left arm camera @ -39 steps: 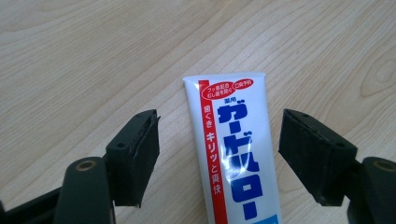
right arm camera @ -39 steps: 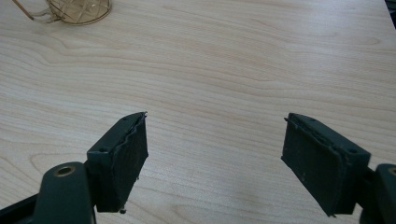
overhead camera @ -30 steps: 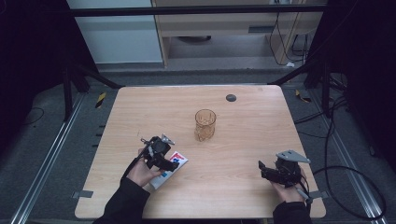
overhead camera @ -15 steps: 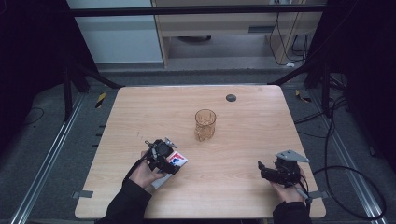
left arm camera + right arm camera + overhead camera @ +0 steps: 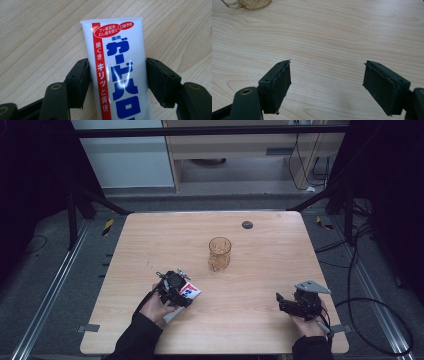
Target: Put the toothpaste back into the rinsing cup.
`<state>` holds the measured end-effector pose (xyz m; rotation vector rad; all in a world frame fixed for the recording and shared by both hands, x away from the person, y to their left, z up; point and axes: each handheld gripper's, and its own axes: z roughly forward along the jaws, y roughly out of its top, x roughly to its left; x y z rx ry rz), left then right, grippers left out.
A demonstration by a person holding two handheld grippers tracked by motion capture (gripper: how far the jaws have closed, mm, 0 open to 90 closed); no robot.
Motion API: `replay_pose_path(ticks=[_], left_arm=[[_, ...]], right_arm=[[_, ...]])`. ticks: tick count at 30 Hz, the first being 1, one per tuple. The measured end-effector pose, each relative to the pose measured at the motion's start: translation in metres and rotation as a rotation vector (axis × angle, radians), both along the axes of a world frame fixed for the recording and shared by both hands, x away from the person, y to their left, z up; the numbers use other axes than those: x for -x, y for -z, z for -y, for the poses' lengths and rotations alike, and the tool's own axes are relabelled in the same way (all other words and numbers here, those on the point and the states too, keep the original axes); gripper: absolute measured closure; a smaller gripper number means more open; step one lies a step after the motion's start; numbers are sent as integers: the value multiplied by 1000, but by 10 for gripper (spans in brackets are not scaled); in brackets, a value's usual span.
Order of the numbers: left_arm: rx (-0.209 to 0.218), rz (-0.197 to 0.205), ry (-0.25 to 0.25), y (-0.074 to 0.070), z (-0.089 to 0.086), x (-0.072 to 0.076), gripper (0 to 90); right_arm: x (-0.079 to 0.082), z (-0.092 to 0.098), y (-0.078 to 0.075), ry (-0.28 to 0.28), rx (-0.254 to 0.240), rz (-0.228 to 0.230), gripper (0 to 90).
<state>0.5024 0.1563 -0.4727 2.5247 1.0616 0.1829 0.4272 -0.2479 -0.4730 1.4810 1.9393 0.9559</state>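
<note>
On the table [image 5: 260,285], your left gripper [image 5: 117,75] pinches the toothpaste tube [image 5: 120,75] between both jaws; your right gripper [image 5: 327,82] rests spread, holding nothing.

One toothpaste tube [image 5: 117,72], one amber glass [image 5: 219,253], two tongs [image 5: 176,289] [image 5: 286,302].

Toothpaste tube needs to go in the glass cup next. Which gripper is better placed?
Left. The left gripper already has its jaws on both sides of the toothpaste tube. The right gripper is open over bare table, apart from the glass cup.
</note>
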Motion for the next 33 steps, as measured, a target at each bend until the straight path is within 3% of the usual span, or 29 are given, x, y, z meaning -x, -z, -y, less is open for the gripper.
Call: replay_pose_path(ticks=[8,21,27,33], left_arm=[[-10,-5,-12,-2,2,2,415],[6,1,-11,-13,0,9,682],[-1,1,1,-15,-1,13,709],[34,50,-4,-29,-7,20,715]], right_arm=[[0,0,0,1,2,-2,221],[-1,1,1,0,4,-14,223],[0,2,0,2,1,-14,223],[1,3,0,6,-4,-12,223]])
